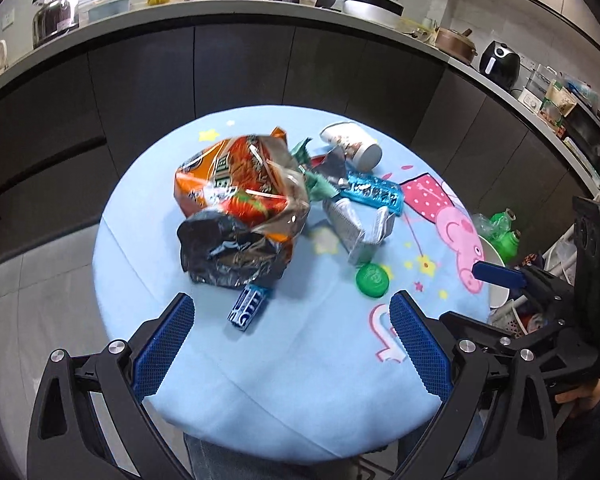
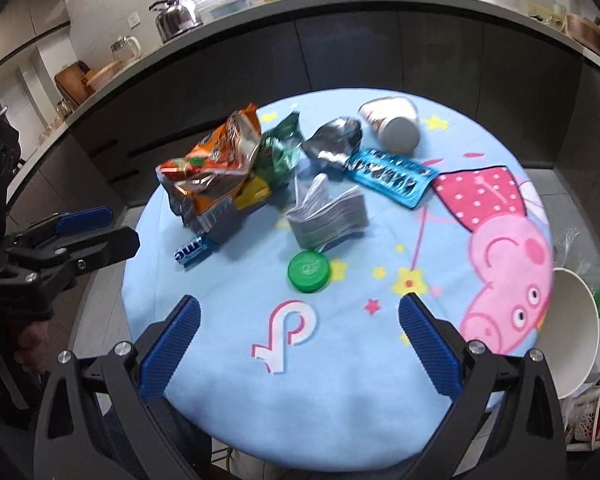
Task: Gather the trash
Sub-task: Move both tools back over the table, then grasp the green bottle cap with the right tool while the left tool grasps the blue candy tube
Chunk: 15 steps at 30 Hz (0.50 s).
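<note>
Risk first: the trash sits in a loose heap mid-table w/ light foil and film pieces overlapping, so a grab at one wrapper could drag its neighbours or flick the green cap (image 2: 309, 271) off the near edge; the big crinkly bags prob. slip or spring back if pinched at a thin corner.

Left gripper (image 1: 292, 316): jaws wide apart, holding nothing, touching nothing, hovering over the table's (image 1: 300, 392) near edge. Right gripper (image 2: 300, 320): same, spread wide & empty, above the near edge by the printed logo.

Nearest trash: blue mint roll (image 1: 247, 307) just beyond the left gripper, green cap to its right. Next, the orange snack bag (image 1: 240, 184) w/ a dark foil bag (image 1: 228, 252) leaning on its near side, and a folded silver pouch (image 2: 332, 216) beside them. Farther: blue wrapper (image 2: 392, 176), green wrapper (image 2: 278, 150), crumpled silver foil (image 2: 336, 140). Toward the far edge, a paper cup (image 2: 392, 124) on its side.

Off the right edge: white bowl (image 2: 572, 332), bin not clearly seen.
</note>
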Available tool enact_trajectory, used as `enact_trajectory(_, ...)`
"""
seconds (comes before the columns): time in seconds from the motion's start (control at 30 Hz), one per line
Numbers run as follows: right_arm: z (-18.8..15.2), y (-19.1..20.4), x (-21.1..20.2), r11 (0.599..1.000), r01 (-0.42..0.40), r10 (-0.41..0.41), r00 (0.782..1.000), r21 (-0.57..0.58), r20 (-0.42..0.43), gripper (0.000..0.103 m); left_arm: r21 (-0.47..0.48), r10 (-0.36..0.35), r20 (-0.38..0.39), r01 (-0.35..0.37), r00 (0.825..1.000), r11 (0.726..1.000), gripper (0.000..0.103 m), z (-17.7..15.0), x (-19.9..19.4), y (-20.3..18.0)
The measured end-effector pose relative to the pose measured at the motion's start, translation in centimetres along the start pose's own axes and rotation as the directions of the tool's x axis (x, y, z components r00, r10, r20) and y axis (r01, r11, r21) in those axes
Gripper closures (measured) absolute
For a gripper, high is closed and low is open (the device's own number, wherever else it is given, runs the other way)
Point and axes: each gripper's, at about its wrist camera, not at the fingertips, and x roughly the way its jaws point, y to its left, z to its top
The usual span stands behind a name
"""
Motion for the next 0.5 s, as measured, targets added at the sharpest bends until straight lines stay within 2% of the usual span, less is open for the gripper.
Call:
enact_trajectory(0.1,-0.2,0.5,1.3,1.000,0.002,-0.002,1.000,-0.013,-0.023,0.010,-0.021,-0.003,-0.017,0.002,1.000,1.000,0.012,-0.6,1.0,1.0)
enact_trajectory(0.33,-0.3,-0.1,3.7,1.000,-0.004,0.005,0.997,0.006,-0.073,0.032,-0.074,-0.054,-0.083,0.048,0.995,0.996,0.031,-1.0,3.8,3.0)
enact_trajectory(0.5,0.2,-0.4,5.8,1.000,0.008,-0.007,0.996,0.004,-0.088,0.042,-0.068,-0.068,-0.113,0.061,0.991,0.996,0.040,-1.0,5.3,3.2)
